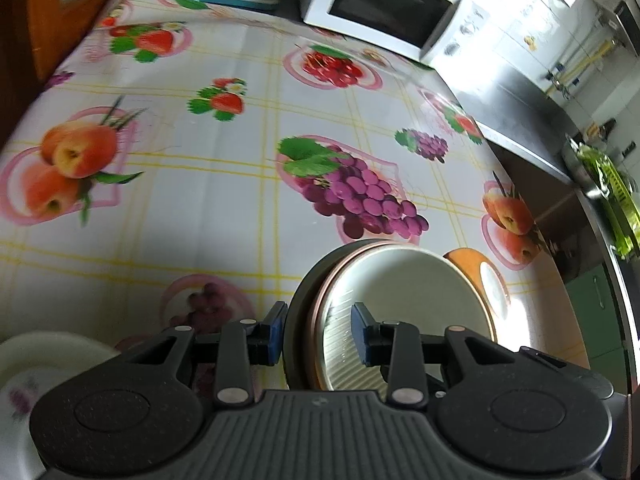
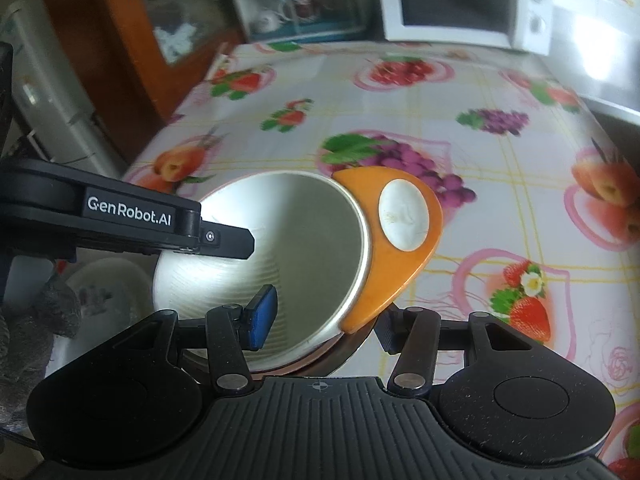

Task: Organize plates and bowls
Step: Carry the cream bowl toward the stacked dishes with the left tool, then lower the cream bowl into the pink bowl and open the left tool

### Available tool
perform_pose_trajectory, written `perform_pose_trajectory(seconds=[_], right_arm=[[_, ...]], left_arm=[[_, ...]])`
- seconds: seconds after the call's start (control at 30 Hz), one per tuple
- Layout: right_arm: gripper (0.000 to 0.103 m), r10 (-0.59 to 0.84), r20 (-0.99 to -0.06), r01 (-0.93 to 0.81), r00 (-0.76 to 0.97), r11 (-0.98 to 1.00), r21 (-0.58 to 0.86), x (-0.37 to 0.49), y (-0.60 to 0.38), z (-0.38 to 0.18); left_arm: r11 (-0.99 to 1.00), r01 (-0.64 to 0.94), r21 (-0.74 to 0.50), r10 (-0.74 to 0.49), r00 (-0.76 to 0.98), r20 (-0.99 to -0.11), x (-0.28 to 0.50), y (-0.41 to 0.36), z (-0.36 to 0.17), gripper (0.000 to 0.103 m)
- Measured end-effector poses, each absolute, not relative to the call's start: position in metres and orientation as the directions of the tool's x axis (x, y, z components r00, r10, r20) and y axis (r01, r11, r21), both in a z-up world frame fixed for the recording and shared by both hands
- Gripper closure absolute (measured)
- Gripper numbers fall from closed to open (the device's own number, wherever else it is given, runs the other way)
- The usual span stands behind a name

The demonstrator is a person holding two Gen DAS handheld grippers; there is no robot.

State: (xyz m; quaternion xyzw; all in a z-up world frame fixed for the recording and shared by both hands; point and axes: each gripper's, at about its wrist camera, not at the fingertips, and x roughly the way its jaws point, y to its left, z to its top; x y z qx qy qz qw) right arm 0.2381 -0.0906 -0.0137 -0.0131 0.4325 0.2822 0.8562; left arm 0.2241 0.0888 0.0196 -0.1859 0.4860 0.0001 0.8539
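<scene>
"GenRobot.AI" on left tool (image 2: pixel 224 240)

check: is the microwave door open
No, the microwave door sits flush and closed at the far end of the table.

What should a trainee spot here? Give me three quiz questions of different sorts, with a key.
1. True or false: the orange plate lies alone, flat on the table.
2. What stands at the table's far end? A kettle, B microwave, C toaster.
3. What do the left gripper and right gripper hold in their jaws?
Key: 1 false, it sits in the held stack; 2 B; 3 the same stack of dishes.
</scene>
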Motion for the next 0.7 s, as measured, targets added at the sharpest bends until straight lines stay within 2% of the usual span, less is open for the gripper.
perform_pose_trajectory(seconds=[0.37,0.7], right_arm=[[0.051,0.561,-0.711,-0.629,0.423,0.747,0.215,0.201,-0.045,0.006],[0.051,0.612,-0.718,-0.720,0.332,0.656,0.227,0.173,0.011,-0.001]], left_arm=[[0.897,-0.292,-0.331,-0.110,0.579,-0.808,0.157,0.132,0.043,0.069],[0.853,-0.415,-0.317,-0.024,0.575,-0.818,0.100,0.183,0.043,0.068]])
